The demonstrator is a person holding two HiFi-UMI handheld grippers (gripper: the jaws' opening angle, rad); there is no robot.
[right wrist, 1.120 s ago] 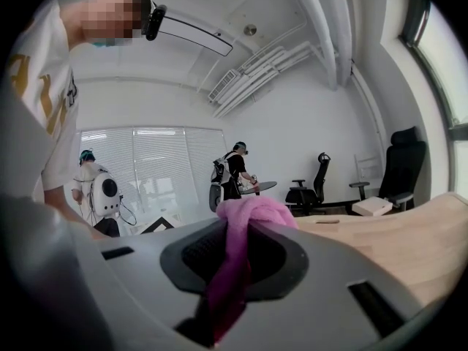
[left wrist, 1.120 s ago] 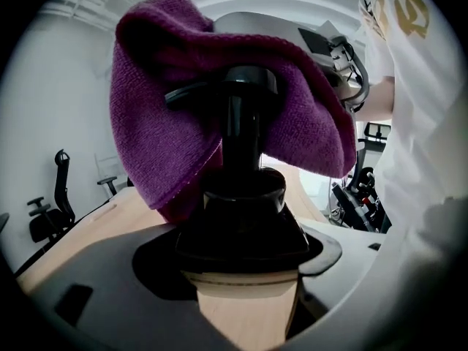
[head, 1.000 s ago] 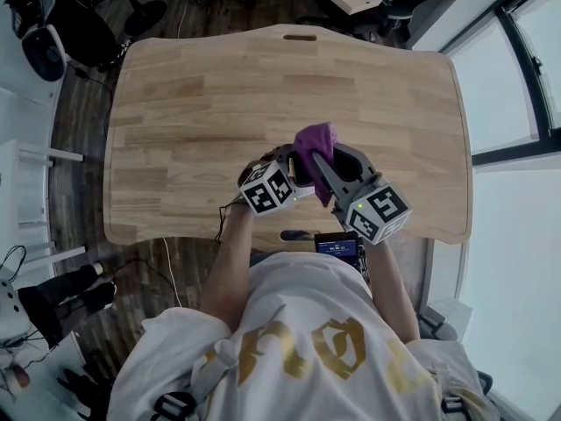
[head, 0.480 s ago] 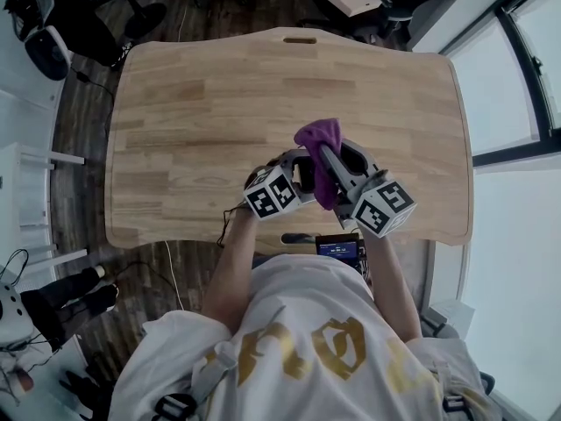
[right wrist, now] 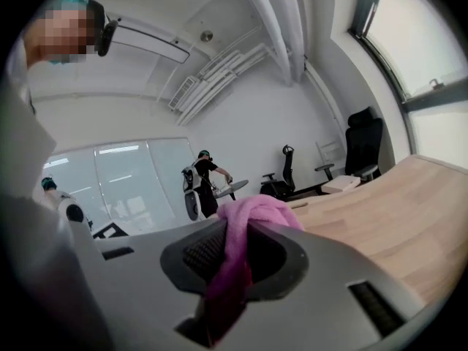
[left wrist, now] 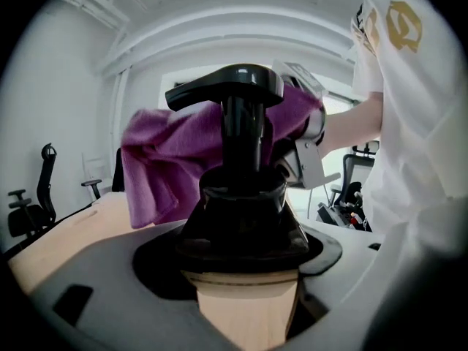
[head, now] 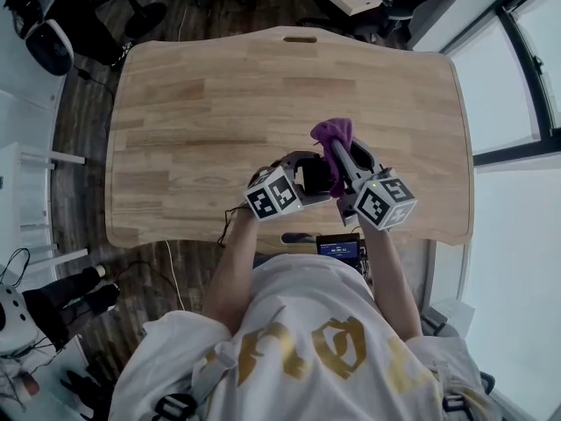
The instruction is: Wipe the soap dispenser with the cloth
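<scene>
Over wooden table (head: 219, 103), left gripper (left wrist: 241, 273) clamps soap dispenser (left wrist: 241, 203); right gripper (right wrist: 241, 247) pinches purple cloth (right wrist: 248, 214) against pump head (left wrist: 227, 86); wiping step, likely; next: sweep cloth round it

- Worktop (head: 193, 130): pale wooden planks, rounded corners, gently wavy edges.
- Dark slot (head: 300, 38) cut near its far edge.
- Dark wooden floor (head: 79, 121) beneath.

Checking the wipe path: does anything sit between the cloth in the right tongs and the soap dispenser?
Nothing visible does. The left tongs grip the soap dispenser, and the cloth pinched in the right tongs hangs right behind its pump, seemingly touching it.
</scene>
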